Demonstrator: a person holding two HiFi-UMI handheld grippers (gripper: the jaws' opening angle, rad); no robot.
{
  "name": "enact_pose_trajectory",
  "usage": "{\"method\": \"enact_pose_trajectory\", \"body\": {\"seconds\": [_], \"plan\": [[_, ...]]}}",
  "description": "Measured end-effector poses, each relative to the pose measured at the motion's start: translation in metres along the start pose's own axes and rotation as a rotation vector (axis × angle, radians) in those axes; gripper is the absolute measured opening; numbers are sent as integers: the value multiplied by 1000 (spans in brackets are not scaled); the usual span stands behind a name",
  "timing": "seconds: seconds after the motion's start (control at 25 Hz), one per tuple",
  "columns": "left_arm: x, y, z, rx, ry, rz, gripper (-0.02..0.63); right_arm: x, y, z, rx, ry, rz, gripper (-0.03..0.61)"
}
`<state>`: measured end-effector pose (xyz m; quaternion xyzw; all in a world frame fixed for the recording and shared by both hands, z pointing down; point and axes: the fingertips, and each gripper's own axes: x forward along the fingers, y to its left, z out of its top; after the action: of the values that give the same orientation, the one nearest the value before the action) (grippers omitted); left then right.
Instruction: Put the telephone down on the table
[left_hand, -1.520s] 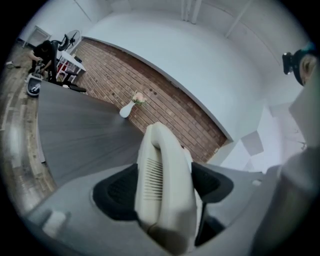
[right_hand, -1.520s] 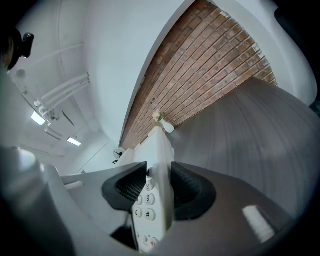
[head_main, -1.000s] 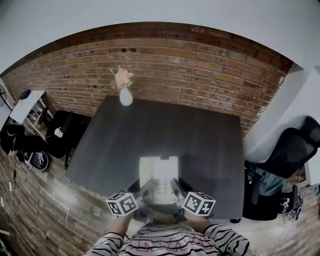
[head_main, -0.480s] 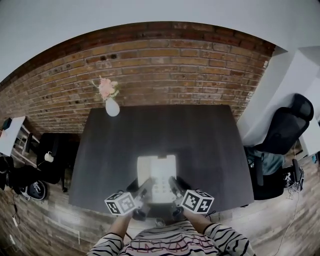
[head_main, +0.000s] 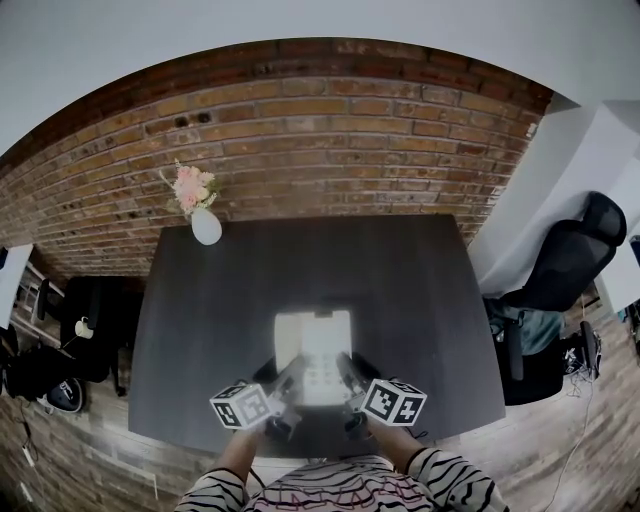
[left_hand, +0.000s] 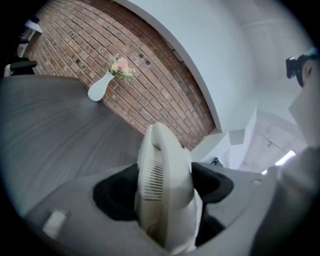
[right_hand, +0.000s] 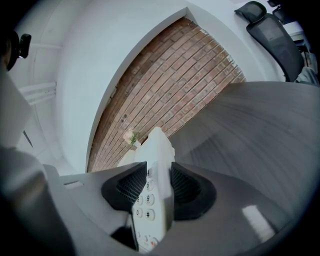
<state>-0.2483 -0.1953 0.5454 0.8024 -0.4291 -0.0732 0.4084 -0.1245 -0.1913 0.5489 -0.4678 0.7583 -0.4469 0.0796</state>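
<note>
A white desk telephone is held over the near half of the dark table, carried between both grippers. My left gripper is shut on its left side, where the handset fills the gap between the black pads. From the other side, my right gripper is shut on the keypad edge, with number keys showing between its pads. Both marker cubes sit near the table's front edge. Whether the telephone's base touches the tabletop is hidden.
A white vase with pink flowers stands at the table's far left corner, also seen as the vase. A brick wall runs behind the table. A black office chair is at the right; dark bags lie on the floor at the left.
Both grippers have carried the telephone forward from the table's near edge to over the tabletop. The view has swung, so the vase now sits further left.
</note>
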Motion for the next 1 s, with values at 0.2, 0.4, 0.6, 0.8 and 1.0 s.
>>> {"method": "enact_pose_trajectory", "body": {"seconds": [0.2, 0.4, 0.6, 0.8, 1.0], "plan": [[42, 16, 15, -4, 2, 16, 330, 36, -24, 25, 7, 17, -4, 144], [83, 37, 30, -7, 15, 43, 330, 74, -46, 46, 26, 39, -7, 144], [123, 65, 43, -7, 20, 61, 330, 116, -72, 63, 29, 48, -1, 143], [159, 87, 53, -1, 35, 76, 330, 152, -96, 75, 48, 52, -9, 144], [193, 107, 57, -5, 52, 90, 330, 179, -119, 88, 63, 58, -15, 144]]}}
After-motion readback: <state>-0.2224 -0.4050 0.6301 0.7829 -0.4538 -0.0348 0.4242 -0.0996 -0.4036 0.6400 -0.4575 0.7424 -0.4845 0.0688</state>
